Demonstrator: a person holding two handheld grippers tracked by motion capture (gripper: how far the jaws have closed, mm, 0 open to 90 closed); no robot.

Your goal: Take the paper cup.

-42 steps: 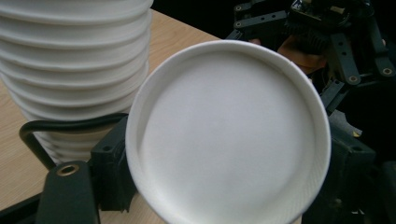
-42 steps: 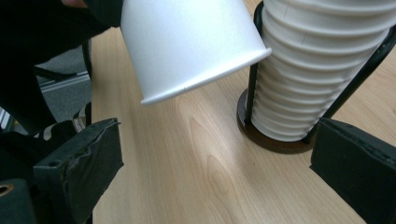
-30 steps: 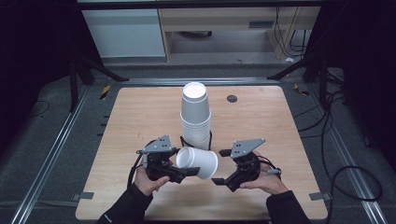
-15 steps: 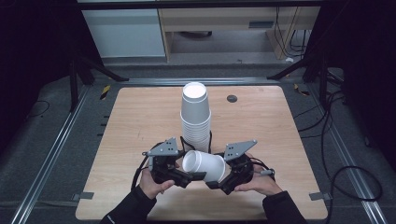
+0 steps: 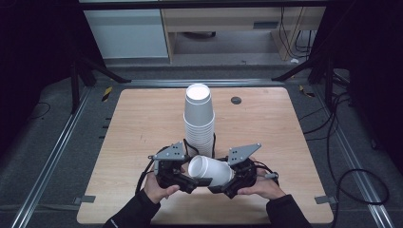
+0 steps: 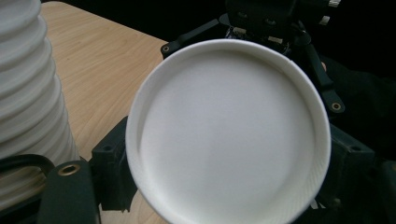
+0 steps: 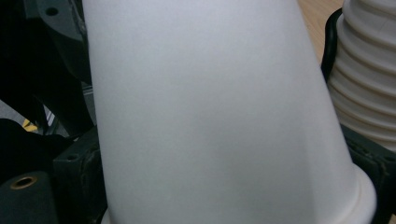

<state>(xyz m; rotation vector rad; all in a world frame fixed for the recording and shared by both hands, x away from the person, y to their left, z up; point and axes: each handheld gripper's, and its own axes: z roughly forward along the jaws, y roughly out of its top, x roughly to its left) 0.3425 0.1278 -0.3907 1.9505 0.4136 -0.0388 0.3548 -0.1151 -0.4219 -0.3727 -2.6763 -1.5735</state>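
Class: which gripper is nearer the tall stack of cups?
Left, narrowly. The left gripper sits just in front of the stack of cups, slightly left; the right gripper sits farther out, front-right.

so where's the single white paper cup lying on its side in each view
High view: the single white paper cup lies low centre, between both grippers.
Left gripper view: its round bottom faces the camera, centre.
Right gripper view: its tapering wall spans the middle.
Shared landmark: the tall stack of white paper cups, beside it.
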